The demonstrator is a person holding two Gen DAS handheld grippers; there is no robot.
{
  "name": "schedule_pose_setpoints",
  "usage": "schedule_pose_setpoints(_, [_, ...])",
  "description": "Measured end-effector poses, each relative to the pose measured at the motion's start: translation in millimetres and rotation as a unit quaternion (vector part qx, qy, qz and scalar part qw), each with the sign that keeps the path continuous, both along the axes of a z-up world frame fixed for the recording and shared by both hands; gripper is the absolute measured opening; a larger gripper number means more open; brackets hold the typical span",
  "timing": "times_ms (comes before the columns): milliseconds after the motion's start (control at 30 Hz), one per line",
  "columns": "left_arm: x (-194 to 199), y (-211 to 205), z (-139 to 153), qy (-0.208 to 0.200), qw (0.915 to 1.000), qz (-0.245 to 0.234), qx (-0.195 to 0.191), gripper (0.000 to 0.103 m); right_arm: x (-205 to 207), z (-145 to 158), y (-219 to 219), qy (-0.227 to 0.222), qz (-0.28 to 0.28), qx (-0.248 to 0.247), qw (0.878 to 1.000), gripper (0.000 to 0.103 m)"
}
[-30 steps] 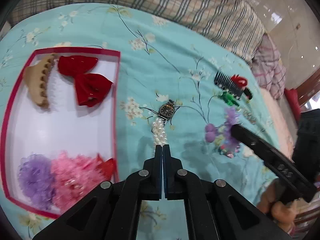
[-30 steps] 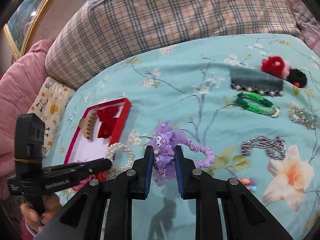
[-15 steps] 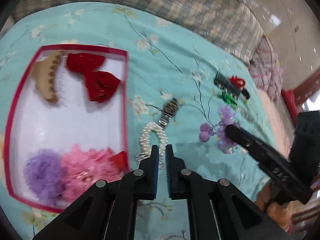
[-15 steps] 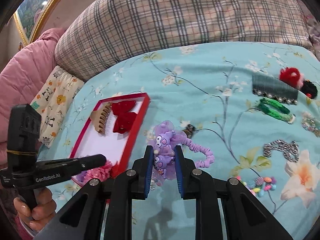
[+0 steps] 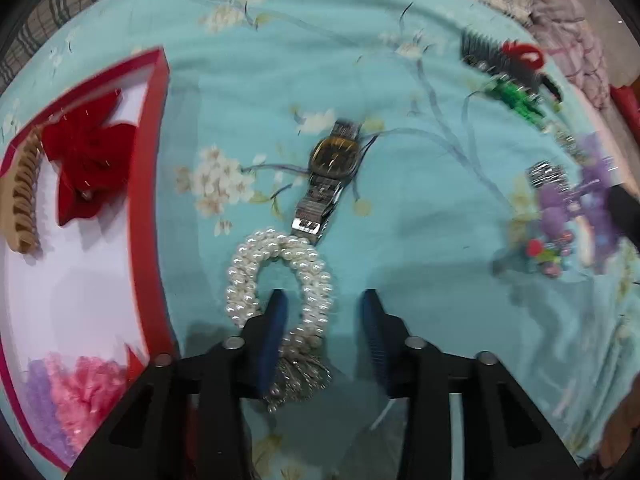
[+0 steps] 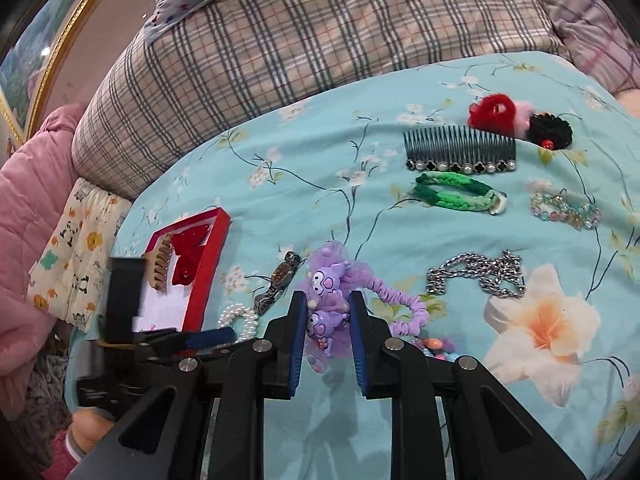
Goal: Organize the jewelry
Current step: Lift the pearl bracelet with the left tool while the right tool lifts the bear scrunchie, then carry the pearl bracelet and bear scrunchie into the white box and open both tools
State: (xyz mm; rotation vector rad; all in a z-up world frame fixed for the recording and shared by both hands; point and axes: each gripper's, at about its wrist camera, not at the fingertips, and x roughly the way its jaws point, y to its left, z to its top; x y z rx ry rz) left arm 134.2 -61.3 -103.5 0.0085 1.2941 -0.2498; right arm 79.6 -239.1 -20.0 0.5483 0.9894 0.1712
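My left gripper point(image 5: 322, 300) is open, low over the teal bedspread. A pearl bracelet point(image 5: 276, 276) lies under it, one side of the loop passing between the fingers, the left fingertip inside the loop. A wristwatch point(image 5: 332, 168) lies just beyond. The red-rimmed white tray point(image 5: 156, 184) at left holds a red bow point(image 5: 88, 164), a tan claw clip point(image 5: 20, 196) and pink and purple fluffy pieces point(image 5: 76, 392). My right gripper point(image 6: 328, 300) is shut on a purple cartoon hair tie point(image 6: 326, 300). The tray point(image 6: 208, 268), watch point(image 6: 280, 280) and pearls point(image 6: 240, 318) lie left of it.
Right of the right gripper lie a silver chain point(image 6: 476, 274), green braided band point(image 6: 456, 194), black comb point(image 6: 460, 152), red and black pom clip point(image 6: 516, 120), bead bracelet point(image 6: 566, 210) and small coloured beads point(image 6: 434, 346). A plaid pillow point(image 6: 280, 48) lies behind.
My left gripper has opened, letting go of the pearl bracelet, and dropped closer to the bedspread beside the tray. My right gripper keeps hold of the purple hair tie and has shifted right.
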Motion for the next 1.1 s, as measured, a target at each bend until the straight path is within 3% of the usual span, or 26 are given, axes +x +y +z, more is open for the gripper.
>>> schedule_pose_setpoints(33, [0,0,0,-0.006,1.0,-0.001,-0.001,0.019,0,0,-1,-0.001,0.0,0.001,1.0,0.02])
schedule_pose_setpoints(67, [0,0,-1,-0.005,1.0,-0.002,-0.003,0.012,0,0,-2,-0.002,-0.001,0.003,1.0,0.02])
schedule_pose_setpoints(200, [-3,4,5,-0.018,0.9996,-0.003,-0.021,0.01,1,0,-1,-0.004,-0.001,0.006,1.0,0.02])
schedule_pose_setpoints(567, [-36,43,60,-0.071,0.9944,0.022,-0.075,0.01,3,9,22,-0.012,0.027,0.013,0.999,0.02])
schedule_pose_setpoints(833, [-69,98,104,-0.109,0.9883,0.061,-0.087,0.01,12,18,66,-0.021,0.072,0.024,0.997,0.02])
schedule_pose_setpoints(1100, [-94,154,124,-0.13,0.983,0.103,-0.079,0.01,31,31,126,-0.04,0.126,0.041,0.99,0.02])
